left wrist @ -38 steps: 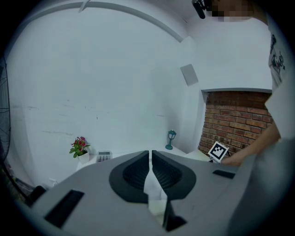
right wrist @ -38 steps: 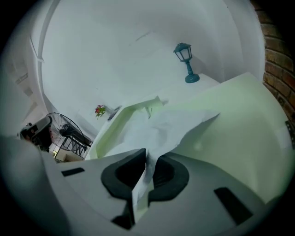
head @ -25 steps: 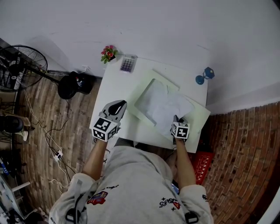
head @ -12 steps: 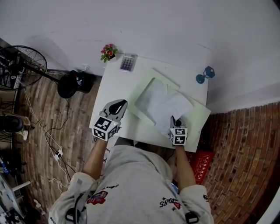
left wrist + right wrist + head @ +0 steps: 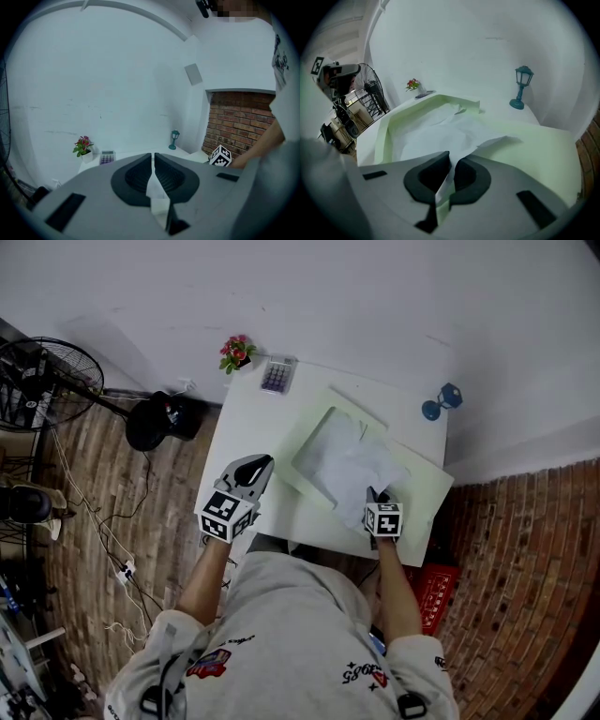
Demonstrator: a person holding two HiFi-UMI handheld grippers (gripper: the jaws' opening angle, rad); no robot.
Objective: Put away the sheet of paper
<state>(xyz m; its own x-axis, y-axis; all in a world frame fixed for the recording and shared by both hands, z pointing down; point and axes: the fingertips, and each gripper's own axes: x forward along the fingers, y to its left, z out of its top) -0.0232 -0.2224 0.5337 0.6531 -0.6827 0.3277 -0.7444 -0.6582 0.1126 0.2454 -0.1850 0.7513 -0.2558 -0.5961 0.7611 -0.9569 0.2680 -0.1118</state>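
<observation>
White wall (image 5: pixel 328 296), brick floor (image 5: pixel 103 493), a fan (image 5: pixel 47 381) at left. The white table (image 5: pixel 248 427) bears a pale green folder (image 5: pixel 422 488); the crumpled paper (image 5: pixel 352 465) lies on it. Right gripper (image 5: pixel 374 495) is clamped on the paper's near edge; left gripper (image 5: pixel 258 463), jaws together and empty, is over the table's left side. Flowers (image 5: pixel 234 352), calculator (image 5: pixel 276 377) and lamp (image 5: pixel 439 404) stand along the far edge

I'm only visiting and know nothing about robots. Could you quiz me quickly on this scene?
1. True or false: the right gripper is shut on the sheet of paper.
2. What stands at the far right corner of the table? A) lamp B) mug C) book
3. Fill in: the calculator sits beside a pot of ____.
Key: 1 true; 2 A; 3 flowers.
</observation>
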